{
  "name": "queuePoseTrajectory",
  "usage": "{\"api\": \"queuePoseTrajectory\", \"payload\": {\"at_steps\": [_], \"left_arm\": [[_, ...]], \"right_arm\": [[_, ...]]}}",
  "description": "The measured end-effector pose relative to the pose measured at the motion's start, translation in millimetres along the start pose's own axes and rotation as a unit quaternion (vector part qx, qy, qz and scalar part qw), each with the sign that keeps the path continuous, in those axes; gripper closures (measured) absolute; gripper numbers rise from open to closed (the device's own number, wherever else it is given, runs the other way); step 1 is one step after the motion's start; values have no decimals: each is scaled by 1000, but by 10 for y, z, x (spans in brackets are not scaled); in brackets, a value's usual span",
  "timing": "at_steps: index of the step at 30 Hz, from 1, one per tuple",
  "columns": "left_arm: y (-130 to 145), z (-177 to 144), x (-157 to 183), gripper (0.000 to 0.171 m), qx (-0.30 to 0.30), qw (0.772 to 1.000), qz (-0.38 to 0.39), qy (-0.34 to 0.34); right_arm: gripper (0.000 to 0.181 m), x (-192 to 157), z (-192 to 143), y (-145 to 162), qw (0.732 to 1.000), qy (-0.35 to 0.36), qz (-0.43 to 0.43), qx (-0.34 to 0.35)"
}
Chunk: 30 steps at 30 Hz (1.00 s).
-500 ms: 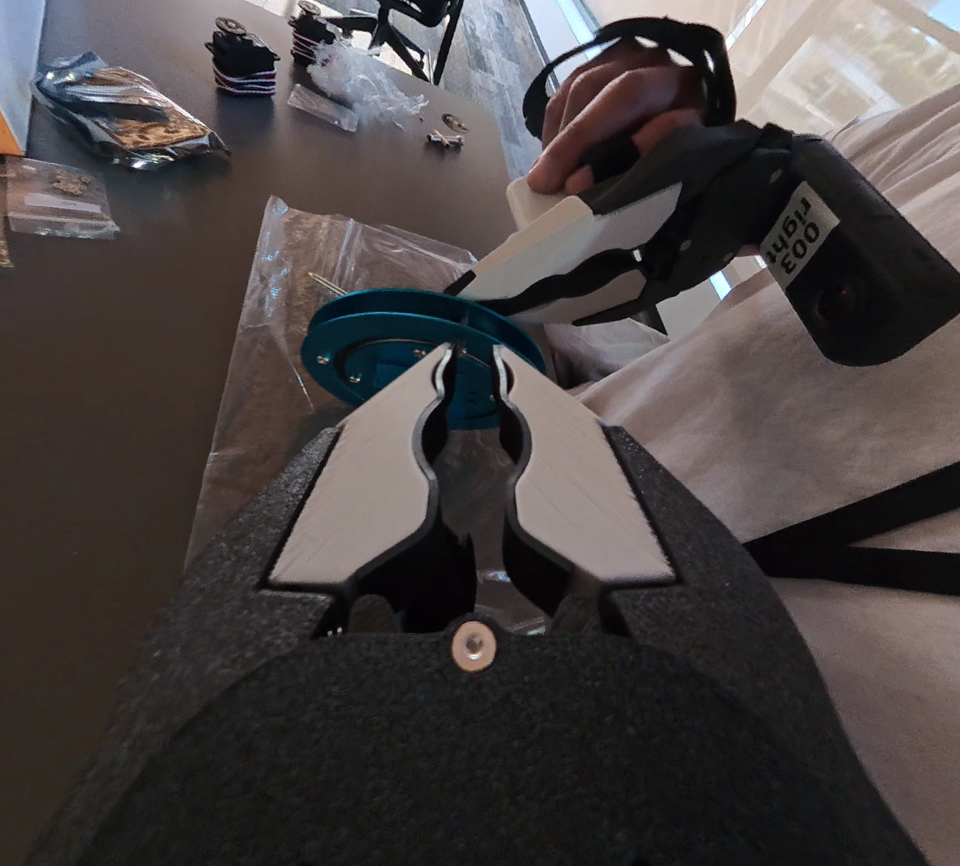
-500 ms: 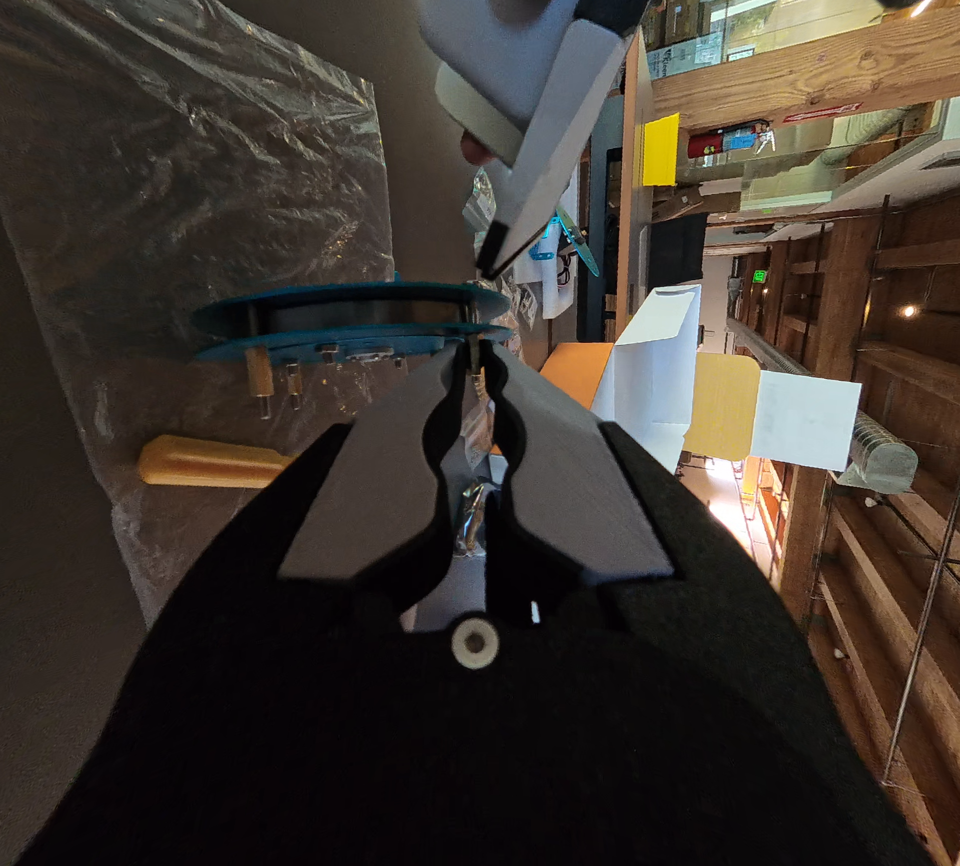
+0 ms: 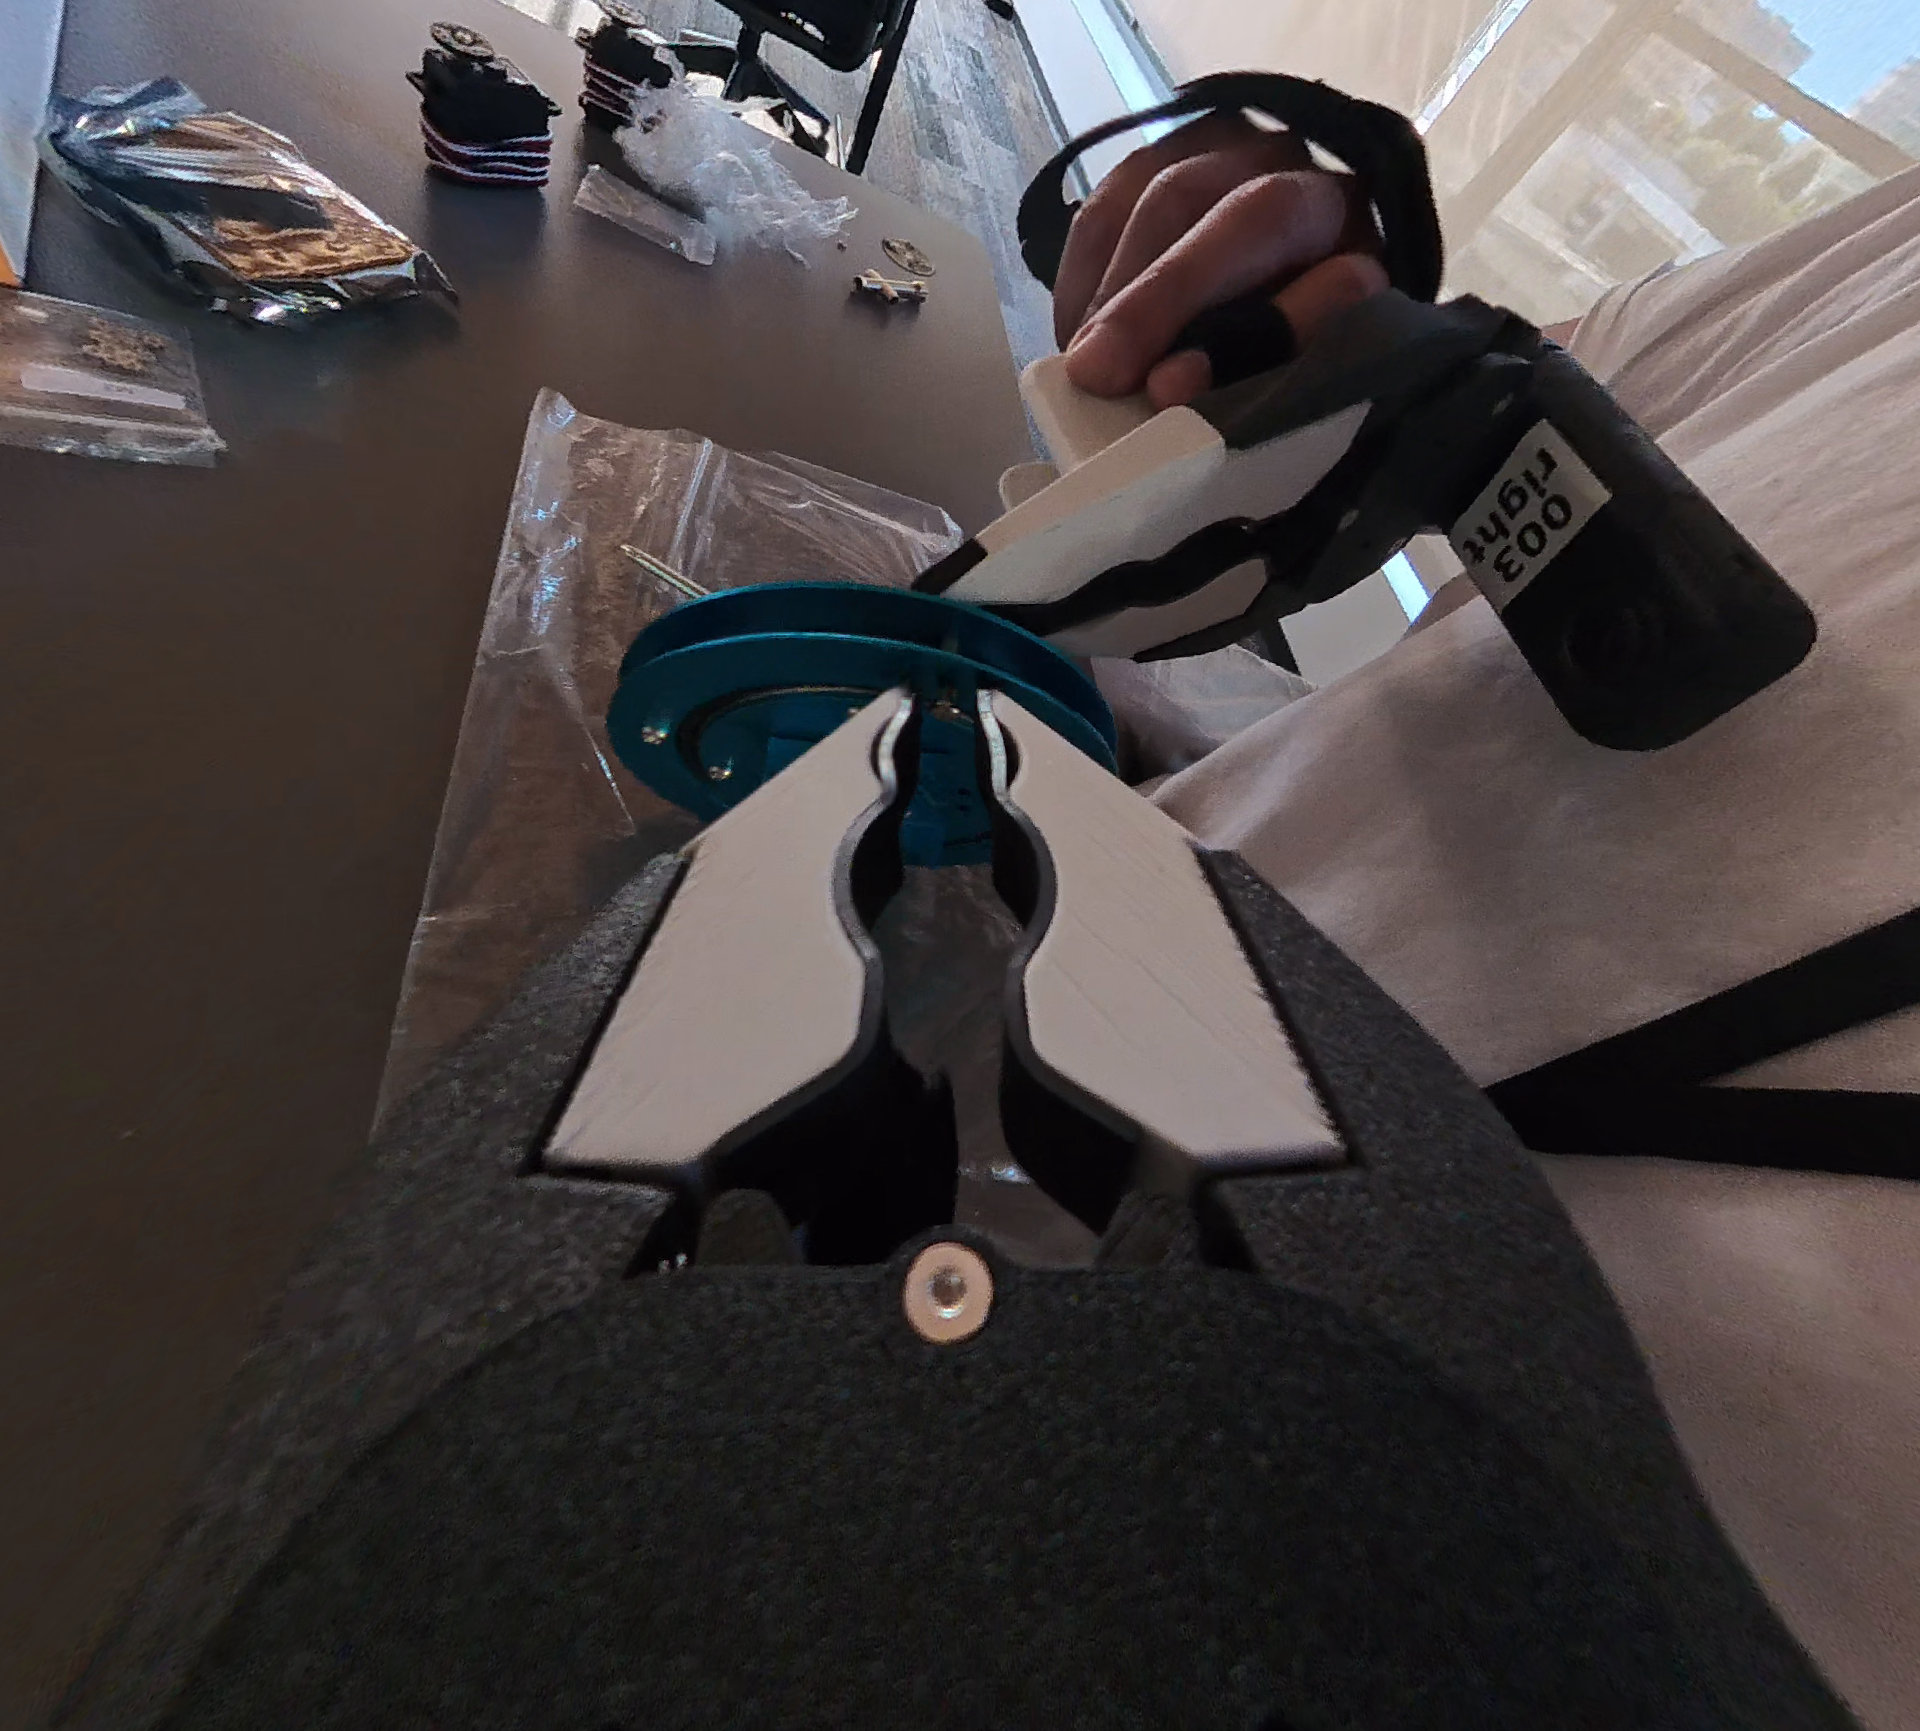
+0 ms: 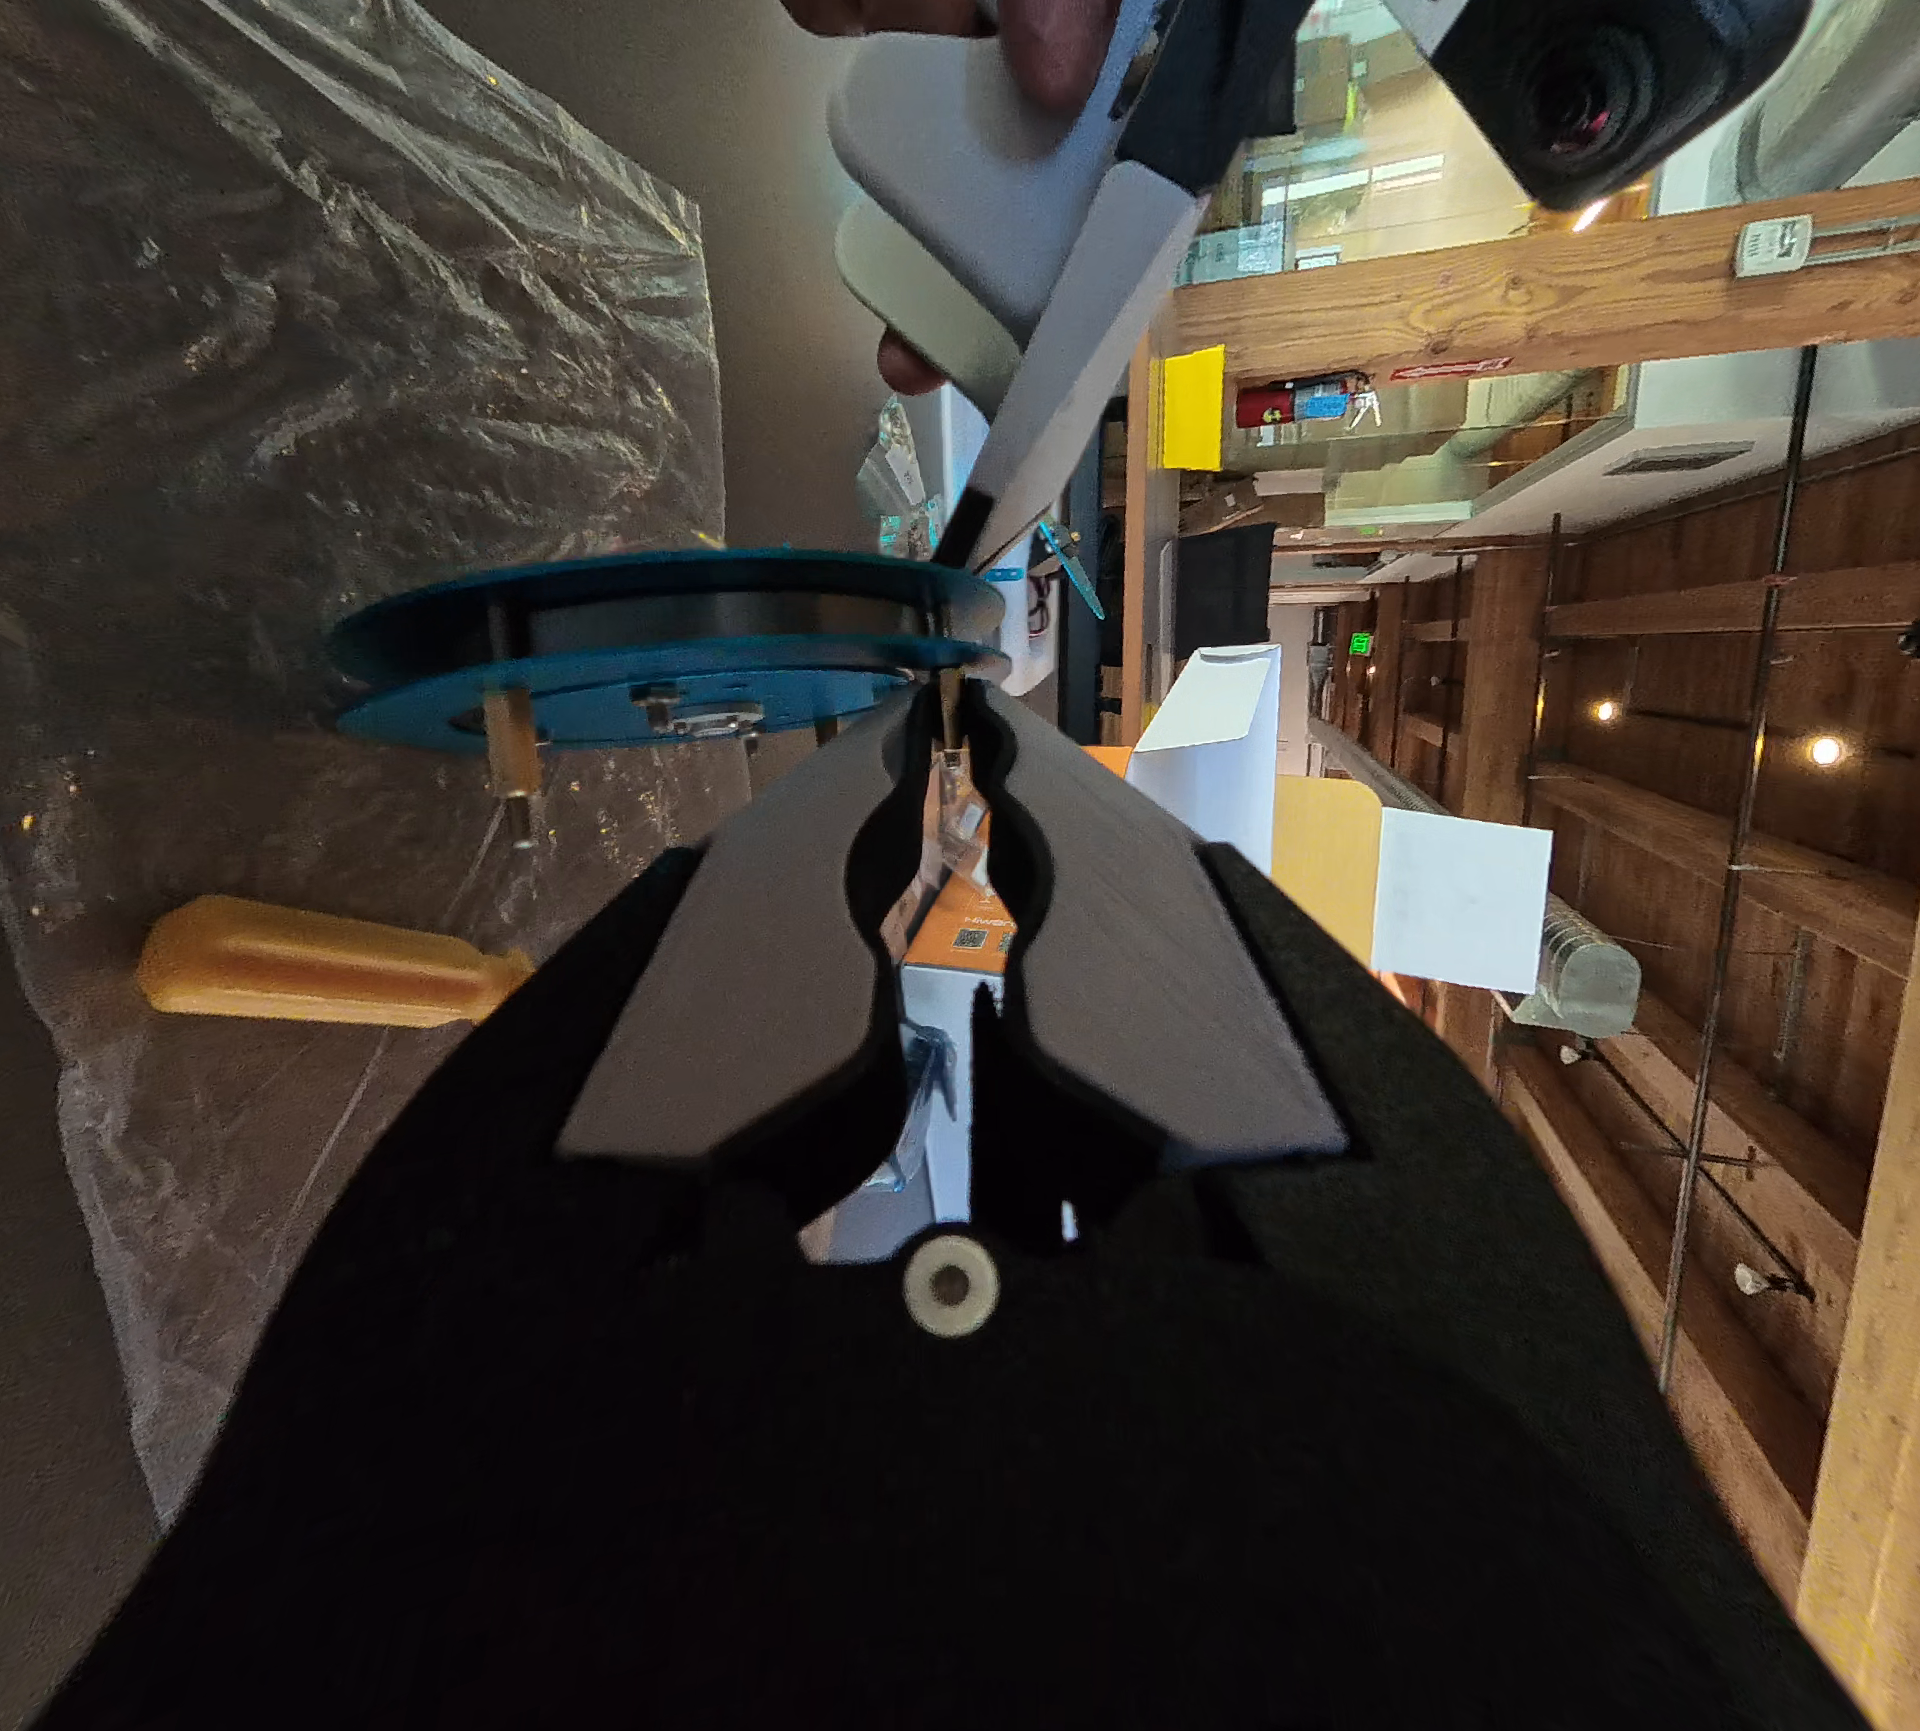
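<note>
My left jaws (image 3: 940, 710) stay clamped on the blue disc assembly's (image 3: 790, 642) rim, my right jaws (image 4: 951, 715) closed on its brass standoff (image 4: 948, 715), above the plastic bag (image 4: 312, 331) on the table (image 3: 260, 642); little has changed.

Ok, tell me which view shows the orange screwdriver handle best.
The right wrist view. There the orange screwdriver handle lies in full side view on the clear plastic bag, below the blue disc assembly. The left wrist view hides the handle; only a thin metal shaft shows beyond the discs.
</note>
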<state>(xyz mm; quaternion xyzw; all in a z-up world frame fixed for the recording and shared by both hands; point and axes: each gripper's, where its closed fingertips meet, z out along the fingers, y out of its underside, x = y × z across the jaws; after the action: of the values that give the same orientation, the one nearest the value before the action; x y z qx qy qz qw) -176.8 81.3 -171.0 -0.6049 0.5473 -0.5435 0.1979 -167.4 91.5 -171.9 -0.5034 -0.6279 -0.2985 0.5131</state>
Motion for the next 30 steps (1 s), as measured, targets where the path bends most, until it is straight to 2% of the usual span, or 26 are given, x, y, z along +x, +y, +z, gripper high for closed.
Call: {"api": "queuePoseTrajectory", "payload": {"at_steps": [5, 7, 9, 10, 12, 13, 14, 15, 16, 17, 18, 19, 21, 22, 23, 24, 26, 27, 30], "left_arm": [[16, 30, 9, 166, -3, 1000, 13, 0], [14, 39, 2, 167, -3, 999, 42, -17], [26, 49, 18, 167, -10, 992, 115, -46], [32, 59, 36, 167, -13, 986, 153, -60], [36, 93, 59, 167, -14, 972, 217, -92], [41, 111, 81, 166, -18, 964, 245, -102], [53, 131, 114, 168, -24, 956, 271, -108], [61, 150, 140, 168, -29, 948, 294, -116], [58, 157, 142, 168, -32, 942, 308, -127], [54, 153, 132, 167, -35, 942, 308, -132], [42, 133, 101, 168, -34, 945, 296, -136], [32, 113, 69, 168, -31, 950, 280, -134], [25, 117, 61, 167, -20, 968, 225, -112], [21, 124, 61, 167, -14, 976, 195, -100], [12, 121, 51, 167, -12, 982, 167, -91], [8, 115, 41, 166, -10, 986, 144, -83], [-1, 104, 22, 167, -4, 993, 100, -70], [2, 105, 34, 167, -2, 995, 80, -57], [6, 86, 30, 168, 3, 998, 47, -42]], "right_arm": [[177, 7, -1, 8, 1000, -5, -9, 0], [177, 10, 10, 23, 1000, -23, 9, -9], [177, -13, -8, 16, 991, -99, 91, -13], [177, -38, -34, 9, 974, -163, 157, -13], [177, -91, -117, -6, 910, -305, 282, -8], [177, -123, -172, -23, 859, -381, 342, -9], [177, -147, -230, -47, 792, -458, 404, -13], [178, -169, -283, -65, 711, -530, 461, -23], [178, -173, -307, -74, 630, -585, 510, -32], [178, -163, -306, -83, 567, -620, 540, -34], [177, -149, -268, -80, 568, -622, 539, -19], [177, -134, -224, -66, 613, -595, 520, -6], [175, -121, -193, -16, 746, -508, 430, -7], [167, -101, -186, 23, 814, -446, 372, -16], [161, -79, -190, 61, 871, -383, 307, -31], [158, -57, -192, 87, 915, -323, 238, -46], [162, -16, -174, 54, 967, -218, 117, -55], [175, -13, -152, 42, 979, -181, 68, -58], [175, -29, -77, 44, 990, -126, 10, -61]]}}
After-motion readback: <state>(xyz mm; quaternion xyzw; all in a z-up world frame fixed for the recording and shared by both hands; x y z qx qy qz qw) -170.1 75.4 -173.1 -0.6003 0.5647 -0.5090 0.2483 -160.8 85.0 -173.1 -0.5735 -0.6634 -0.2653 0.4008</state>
